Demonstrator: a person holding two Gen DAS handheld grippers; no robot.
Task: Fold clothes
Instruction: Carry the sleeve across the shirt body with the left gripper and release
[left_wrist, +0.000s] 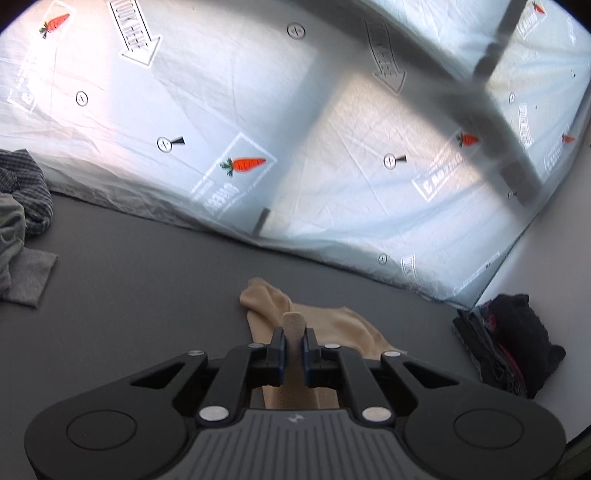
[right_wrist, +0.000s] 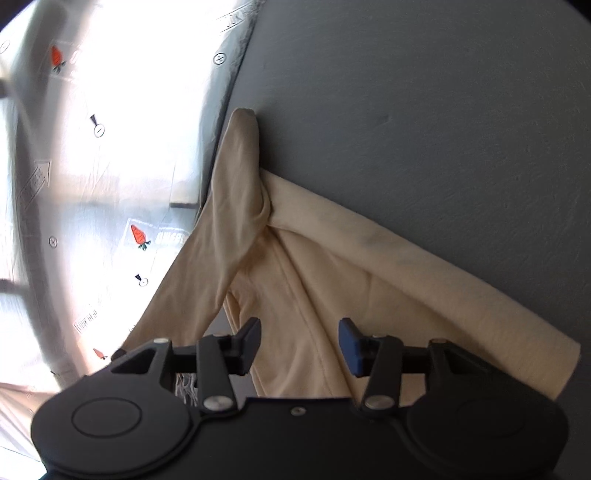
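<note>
Beige garment (right_wrist: 332, 266), soft and thin, lies partly folded on the grey worktop (left_wrist: 129, 258), close to the worktop's far edge, where a translucent plastic sheet (left_wrist: 258, 110) printed with orange carrots and arrows hangs like a wall. In the right wrist view one part of the cloth is doubled over into a thick rolled fold running toward the right, while a long narrow part, perhaps a sleeve, rises from the surface and stretches off to the left, clearly lifted rather than lying flat.

Judging by how things lie, the folding is somewhere in the middle: one fold is made, the lifted part has yet to be laid across, and nothing is squared up. Near the worktop's left edge a heap of unfolded clothes (left_wrist: 22, 221), checked and grey, waits its turn. Near the right edge sits a dark stack (left_wrist: 509, 343) that looks already folded.

Left gripper (left_wrist: 294, 343) is clamped tight on a strip of the beige cloth, which stands up between its jaws, held above the worktop.

Right gripper (right_wrist: 300, 334) has its jaws standing about half apart, hovering over the garment. Nothing is pinched between its pads (right_wrist: 351, 345); whether the fingertips brush the cloth underneath cannot be told.
</note>
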